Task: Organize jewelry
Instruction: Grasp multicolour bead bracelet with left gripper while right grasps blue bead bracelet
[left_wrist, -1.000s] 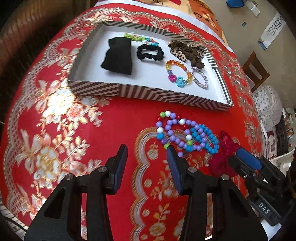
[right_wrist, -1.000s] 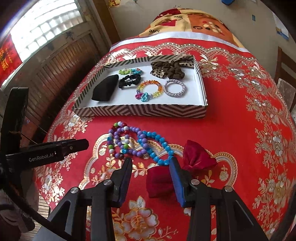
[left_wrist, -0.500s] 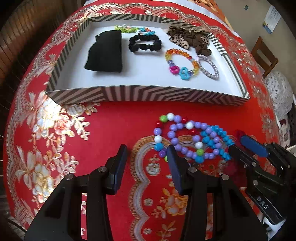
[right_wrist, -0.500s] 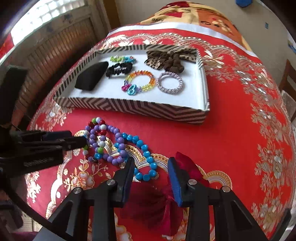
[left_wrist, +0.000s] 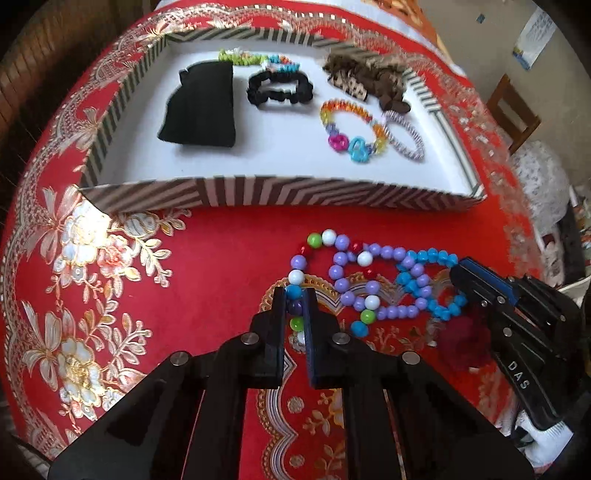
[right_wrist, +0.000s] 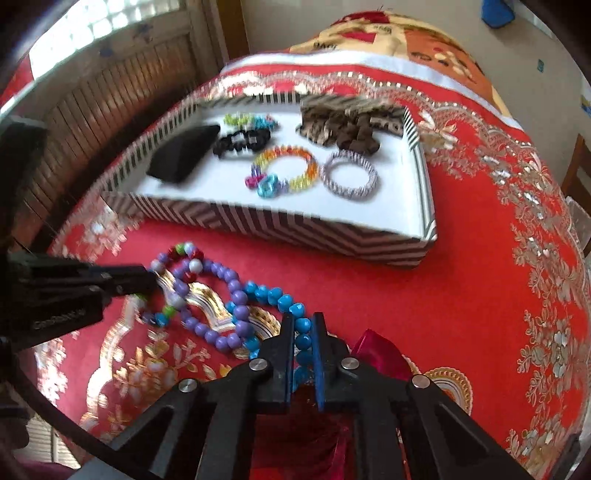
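Observation:
A tangle of bead strands lies on the red cloth in front of the striped tray (left_wrist: 280, 194). My left gripper (left_wrist: 294, 295) is shut on the multicolour bead strand (left_wrist: 334, 242), with purple and green beads between its fingers. My right gripper (right_wrist: 303, 325) is shut on the blue bead strand (right_wrist: 273, 295), which also shows in the left wrist view (left_wrist: 424, 284). A purple bead strand (right_wrist: 225, 280) winds between the two. A dark red pouch (right_wrist: 376, 354) lies under and beside the right gripper. The tray (right_wrist: 280, 225) holds several bracelets and scrunchies.
In the tray: a black pouch (left_wrist: 201, 107), a black scrunchie (left_wrist: 279, 90), a rainbow bracelet (left_wrist: 351, 125), a silver bracelet (left_wrist: 404, 134), a leopard scrunchie (left_wrist: 365, 75). A wooden chair (left_wrist: 511, 114) stands at the right. A wooden wall (right_wrist: 92, 110) runs along the left.
Both grippers moved forward onto the beads and closed: the left onto the multicolour strand, the right onto the blue strand. Both were open before.

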